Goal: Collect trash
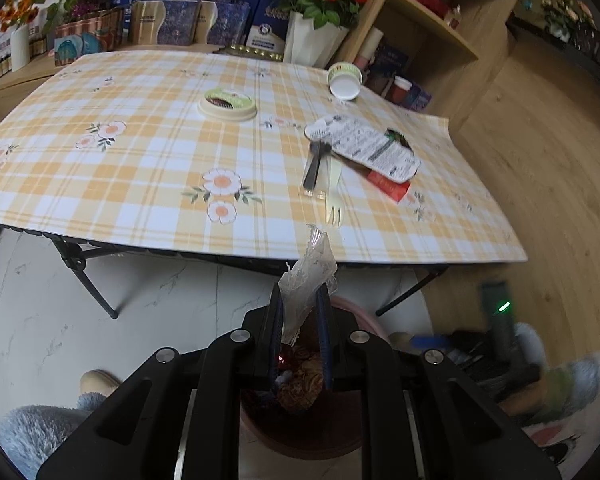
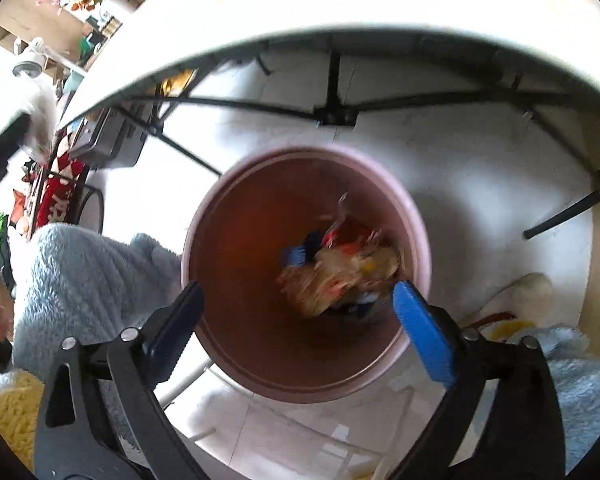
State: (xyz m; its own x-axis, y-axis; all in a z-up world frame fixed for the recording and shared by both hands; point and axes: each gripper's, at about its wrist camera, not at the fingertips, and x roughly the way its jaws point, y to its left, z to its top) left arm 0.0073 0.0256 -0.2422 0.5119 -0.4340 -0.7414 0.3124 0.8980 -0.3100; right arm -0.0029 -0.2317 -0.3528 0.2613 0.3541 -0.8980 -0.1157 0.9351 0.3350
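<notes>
- Left gripper (image 1: 300,304), bottom centre of the left wrist view: fingers clenched on a crumpled clear plastic wrapper (image 1: 310,276), which sticks up above the fingertips.
- Below that gripper, the bin (image 1: 300,432) with brownish trash inside, partly hidden by the gripper body.
- Right gripper (image 2: 296,308), lower part of the right wrist view: fingers released and spread wide, nothing between the pads; black finger (image 2: 176,332) lower left, blue pad (image 2: 424,336) lower right.
- Right gripper hangs over the pinkish round bin (image 2: 220,216), centre of frame; blurred wrappers (image 2: 340,268) lie inside it, yellow-orange, red and blue.
- Worktop (image 1: 140,168) with yellow plaid floral cloth fills the upper half of the left wrist view.
- On it: round green-labelled lid (image 1: 227,104) at upper centre, tipped-over cup (image 1: 344,80) upper right, flat printed package (image 1: 364,148) right of centre, resting over a red packet (image 1: 392,190).
- Just left of the package, a dark spoon (image 1: 315,168) and a pale plastic fork (image 1: 333,196) side by side.
- Fuzzy blue sleeve (image 2: 88,276) at left of the right wrist view.
</notes>
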